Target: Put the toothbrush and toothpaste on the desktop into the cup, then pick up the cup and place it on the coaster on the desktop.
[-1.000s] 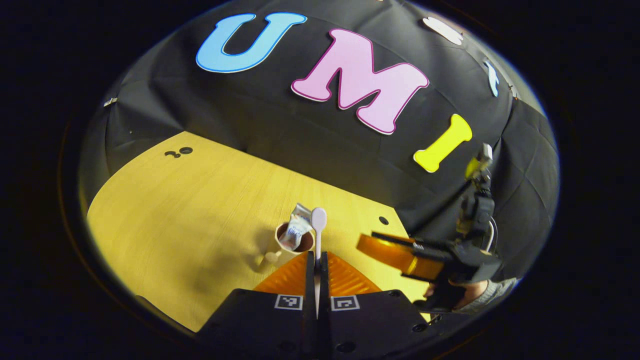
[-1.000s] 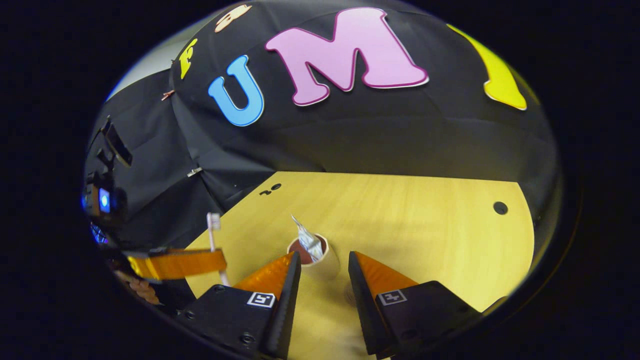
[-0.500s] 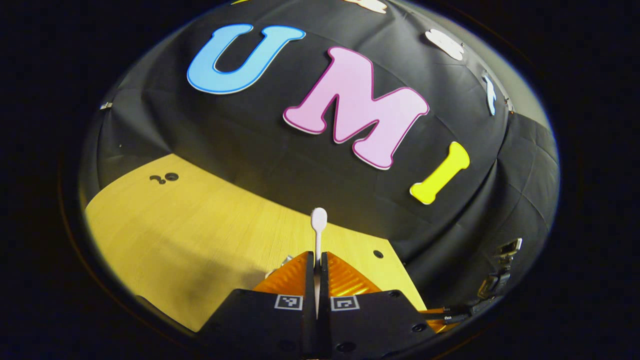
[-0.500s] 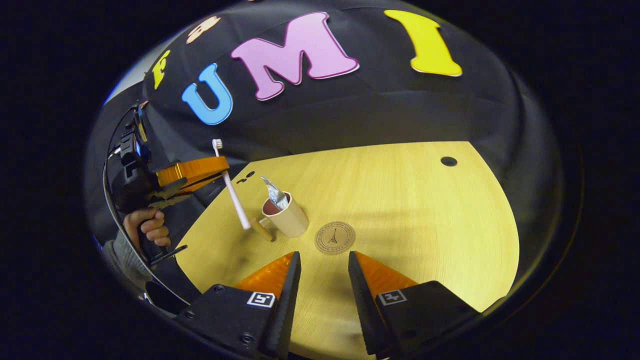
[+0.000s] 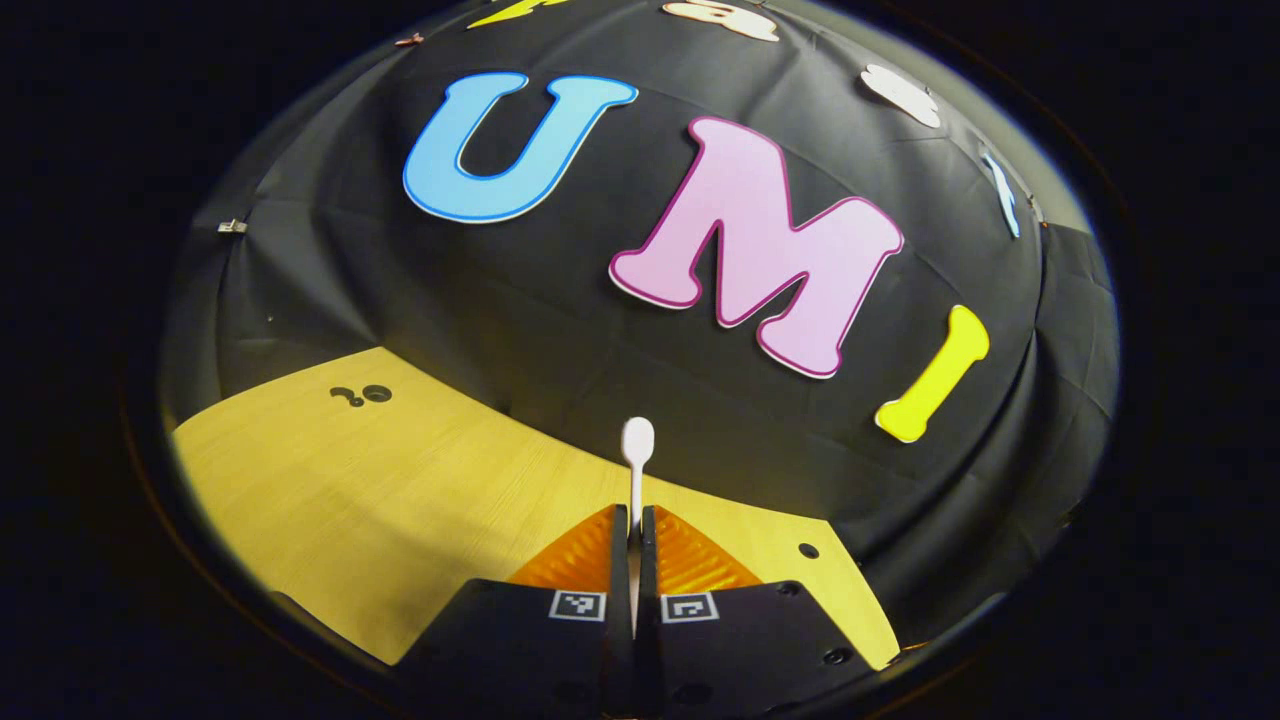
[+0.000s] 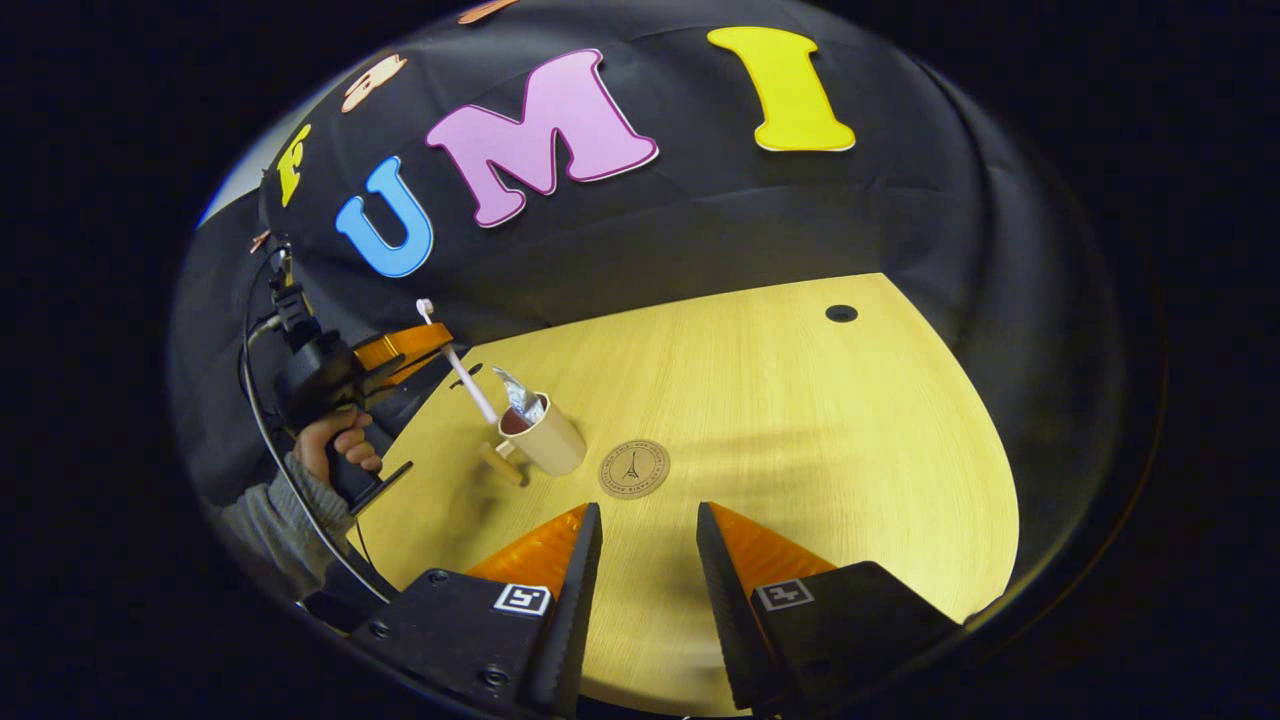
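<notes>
One toothbrush stands up out of the left gripper, whose fingers are clenched on its handle, head end pointing away from the claw. In the right gripper view its lower end reaches the rim of the cup, which holds the toothpaste and stands ahead and to the left of the right gripper. That claw is released, holding nothing. The coaster lies just beside the cup on the desktop, directly ahead of the right claw.
</notes>
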`<act>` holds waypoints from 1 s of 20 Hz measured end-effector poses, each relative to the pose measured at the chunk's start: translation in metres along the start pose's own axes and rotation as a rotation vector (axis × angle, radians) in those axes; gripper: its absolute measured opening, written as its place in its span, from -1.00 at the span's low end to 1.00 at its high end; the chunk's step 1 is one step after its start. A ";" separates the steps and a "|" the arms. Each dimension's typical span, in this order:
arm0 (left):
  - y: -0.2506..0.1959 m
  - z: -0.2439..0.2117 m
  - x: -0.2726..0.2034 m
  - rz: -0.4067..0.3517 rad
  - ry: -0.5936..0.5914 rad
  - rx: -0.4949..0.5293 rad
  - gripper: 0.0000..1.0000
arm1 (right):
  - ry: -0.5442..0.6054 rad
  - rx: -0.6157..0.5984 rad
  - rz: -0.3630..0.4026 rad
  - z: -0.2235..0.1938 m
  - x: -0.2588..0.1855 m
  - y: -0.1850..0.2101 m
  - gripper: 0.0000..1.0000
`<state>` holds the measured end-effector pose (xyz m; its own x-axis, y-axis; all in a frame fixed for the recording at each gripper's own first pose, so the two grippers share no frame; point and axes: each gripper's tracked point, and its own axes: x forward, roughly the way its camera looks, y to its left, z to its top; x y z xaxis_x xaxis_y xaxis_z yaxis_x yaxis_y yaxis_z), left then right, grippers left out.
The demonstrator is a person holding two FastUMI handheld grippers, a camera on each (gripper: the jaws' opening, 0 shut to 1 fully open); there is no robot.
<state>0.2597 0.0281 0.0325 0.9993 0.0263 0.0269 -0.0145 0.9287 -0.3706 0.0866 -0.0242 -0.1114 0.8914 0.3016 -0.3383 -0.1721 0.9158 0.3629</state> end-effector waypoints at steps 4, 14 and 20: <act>0.013 -0.013 0.015 0.054 0.010 0.009 -0.89 | -0.004 0.006 -0.025 -0.003 -0.012 -0.015 0.18; 0.023 -0.054 0.026 0.076 0.072 -0.032 -0.84 | -0.006 0.041 -0.078 -0.006 -0.032 -0.039 0.18; 0.023 -0.071 0.018 0.057 0.121 -0.017 -0.55 | 0.005 0.046 -0.070 -0.006 -0.030 -0.037 0.18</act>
<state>0.2798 0.0237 -0.0417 0.9937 0.0333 -0.1071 -0.0722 0.9205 -0.3840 0.0639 -0.0658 -0.1205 0.8984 0.2388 -0.3685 -0.0901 0.9216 0.3775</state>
